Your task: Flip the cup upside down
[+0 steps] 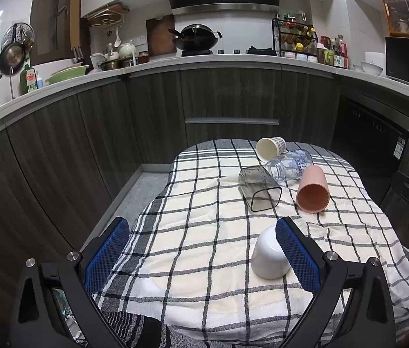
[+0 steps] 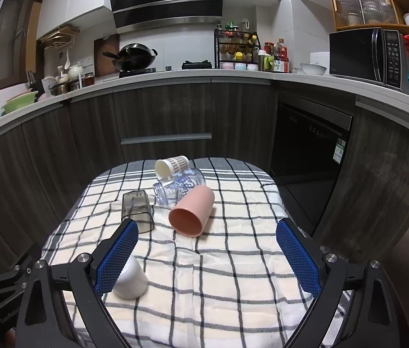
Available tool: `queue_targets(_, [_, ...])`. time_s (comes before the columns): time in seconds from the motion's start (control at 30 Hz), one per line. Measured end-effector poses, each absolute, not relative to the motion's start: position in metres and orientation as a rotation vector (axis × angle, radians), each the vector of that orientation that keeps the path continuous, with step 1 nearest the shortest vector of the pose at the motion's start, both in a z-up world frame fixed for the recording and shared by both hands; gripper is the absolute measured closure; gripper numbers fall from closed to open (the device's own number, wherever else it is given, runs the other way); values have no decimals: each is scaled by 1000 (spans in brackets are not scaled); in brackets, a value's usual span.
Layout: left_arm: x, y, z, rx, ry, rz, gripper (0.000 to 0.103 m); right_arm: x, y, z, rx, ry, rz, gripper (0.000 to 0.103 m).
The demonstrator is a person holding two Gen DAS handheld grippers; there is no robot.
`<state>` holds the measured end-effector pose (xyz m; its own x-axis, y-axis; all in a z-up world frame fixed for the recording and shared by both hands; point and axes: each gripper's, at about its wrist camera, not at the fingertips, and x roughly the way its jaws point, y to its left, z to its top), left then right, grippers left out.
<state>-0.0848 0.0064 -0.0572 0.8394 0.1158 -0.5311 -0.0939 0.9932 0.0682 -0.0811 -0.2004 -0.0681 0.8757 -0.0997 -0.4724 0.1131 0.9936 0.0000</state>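
Note:
A white cup (image 1: 269, 256) stands upside down on the checked cloth (image 1: 204, 232), just inside the right finger of my open, empty left gripper (image 1: 201, 249). It also shows in the right wrist view (image 2: 131, 279), partly behind the left finger of my open, empty right gripper (image 2: 207, 249). A pink cup (image 1: 313, 192) (image 2: 192, 214), a smoky square glass (image 1: 259, 188) (image 2: 137, 210), a clear printed bottle (image 1: 290, 165) (image 2: 179, 188) and a cream patterned cup (image 1: 271, 148) (image 2: 172, 166) lie on their sides farther back.
The cloth covers a small table (image 2: 204, 290) in front of dark kitchen cabinets (image 1: 227, 101). A dishwasher front (image 2: 308, 150) is to the right. The counter above holds a wok (image 1: 195, 39), a spice rack (image 1: 294, 36) and a microwave (image 2: 367, 55).

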Motion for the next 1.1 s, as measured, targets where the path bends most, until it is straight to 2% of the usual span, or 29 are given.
queue_targets(1.1, [-87,5,-60,39,581,108,0,-86,-200,-67,26,478,-104,7])
